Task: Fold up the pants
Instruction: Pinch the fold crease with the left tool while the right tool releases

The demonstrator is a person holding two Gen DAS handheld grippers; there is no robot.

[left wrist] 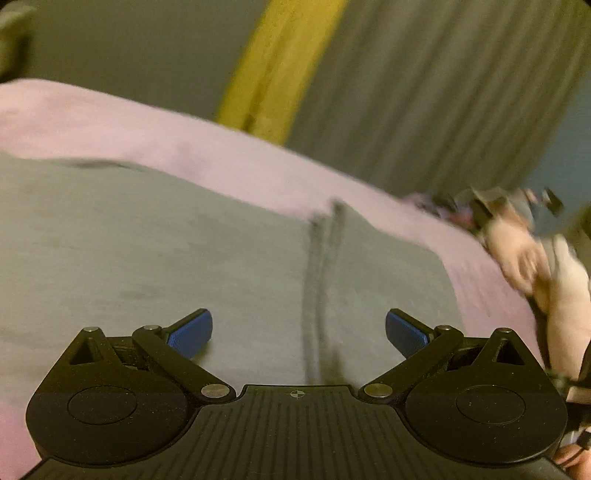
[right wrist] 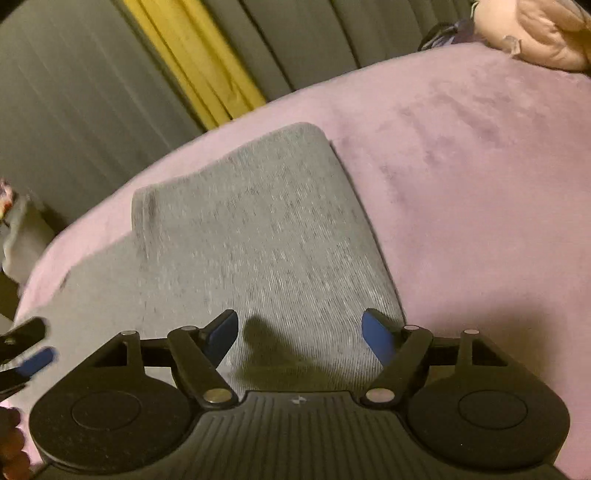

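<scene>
Grey pants (left wrist: 166,251) lie flat on a pink blanket (left wrist: 229,151), with a dark seam line running down the cloth in the left wrist view. My left gripper (left wrist: 298,334) hovers over them, open, with nothing between its blue pads. In the right wrist view a folded end of the grey pants (right wrist: 251,229) lies on top of the lower layer. My right gripper (right wrist: 300,338) is open above that fold, with its shadow on the cloth. The left gripper's blue fingertip (right wrist: 37,360) shows at that view's left edge.
Grey curtains (left wrist: 424,92) with a yellow strip (left wrist: 280,62) hang behind the pink blanket (right wrist: 480,184). A pale pillow or padded thing (right wrist: 535,33) rests at the far right corner. A hand with the other gripper (left wrist: 517,251) is blurred at the right of the left wrist view.
</scene>
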